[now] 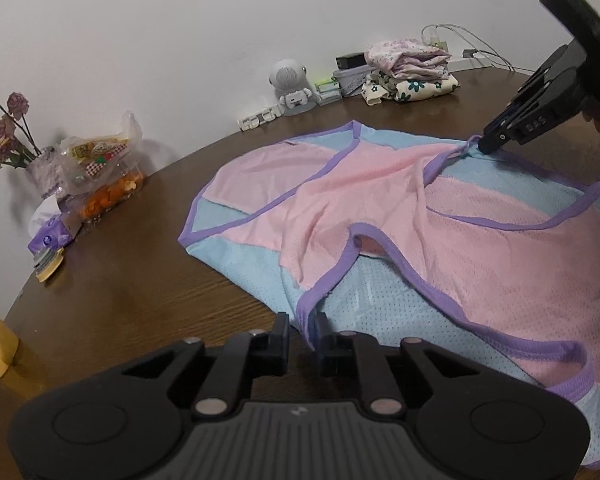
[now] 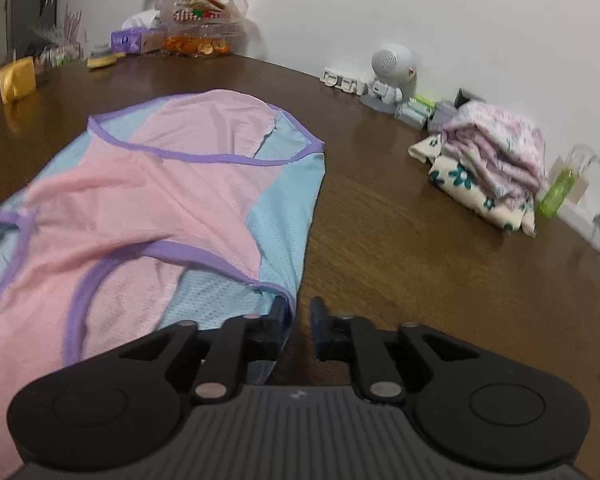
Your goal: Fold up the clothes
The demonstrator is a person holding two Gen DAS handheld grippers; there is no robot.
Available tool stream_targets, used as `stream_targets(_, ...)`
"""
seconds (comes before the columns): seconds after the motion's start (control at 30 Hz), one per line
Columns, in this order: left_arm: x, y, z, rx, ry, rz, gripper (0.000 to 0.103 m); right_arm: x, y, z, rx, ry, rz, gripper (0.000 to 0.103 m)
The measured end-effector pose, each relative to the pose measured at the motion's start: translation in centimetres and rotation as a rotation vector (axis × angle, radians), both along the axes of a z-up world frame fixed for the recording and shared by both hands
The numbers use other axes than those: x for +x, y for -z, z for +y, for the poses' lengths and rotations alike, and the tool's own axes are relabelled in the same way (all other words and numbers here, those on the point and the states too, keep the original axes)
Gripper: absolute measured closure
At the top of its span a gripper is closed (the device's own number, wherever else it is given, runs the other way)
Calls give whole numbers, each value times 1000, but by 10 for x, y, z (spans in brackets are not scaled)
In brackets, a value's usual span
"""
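Black plastic fingers of my left claw (image 1: 303, 334) sit slightly parted over the near edge of the garment (image 1: 380, 220), with a fold of its purple trim (image 1: 306, 312) rising into the gap between them; whether they actually pinch it I cannot tell from here. My right claw (image 2: 296, 320) is also a little open: its left finger rests on the blue corner of the cloth and its right finger is over bare wooden table (image 2: 400, 240), so it grips nothing. In the left view its tip meets a raised loop of trim at the far side. Between the two claws the garment lies spread on the table, pink mesh panels over pale blue ones, every edge bound in purple, with loose ridges and one flap lying across the middle. I judge it very light, limp and a little slippery; the thin mesh would sag and slide if lifted from the middle. The bound purple edges and corners look thicker, and seem the surest places to take hold. Beyond it, near the wall, a small stack of floral clothes (image 2: 496, 164) sits beside a white toy robot (image 2: 388, 76).
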State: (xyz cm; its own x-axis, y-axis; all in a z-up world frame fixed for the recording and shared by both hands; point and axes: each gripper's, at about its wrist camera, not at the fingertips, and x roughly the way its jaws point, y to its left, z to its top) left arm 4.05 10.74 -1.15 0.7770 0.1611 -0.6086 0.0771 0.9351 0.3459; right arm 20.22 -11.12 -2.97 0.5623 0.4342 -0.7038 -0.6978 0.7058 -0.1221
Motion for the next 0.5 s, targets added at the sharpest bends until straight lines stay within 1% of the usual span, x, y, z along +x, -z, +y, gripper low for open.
stream_targets(0.07, 0, -1, 0, -4, 13, -6, 90, -4, -9, -4, 30, -6, 29, 73)
stream_targets(0.13, 2, 1, 0, 2, 21, -7, 89, -12, -20, -4, 56, -24, 44, 73)
stream_targets(0.23, 5, 3, 0, 10, 32, -10, 90, -33, -39, 6, 86, -115, 58, 72)
stream_targets(0.27, 6, 4, 0, 13, 36, -11, 90, -40, -43, 11, 88, -155, 61, 71)
stream_targets(0.3, 7, 4, -1, 16, 40, -12, 90, -48, -44, 18, 76, -196, 63, 69)
stream_targets(0.37, 7, 6, 1, 13, 41, -10, 90, -62, -39, 35, 37, -272, 82, 69)
stream_targets(0.43, 8, 6, 2, 4, 41, -11, 90, -68, -31, 47, 0, -312, 108, 69)
stream_targets(0.5, 7, 7, 4, -2, 42, -15, 90, -72, -23, 53, -36, -323, 127, 70)
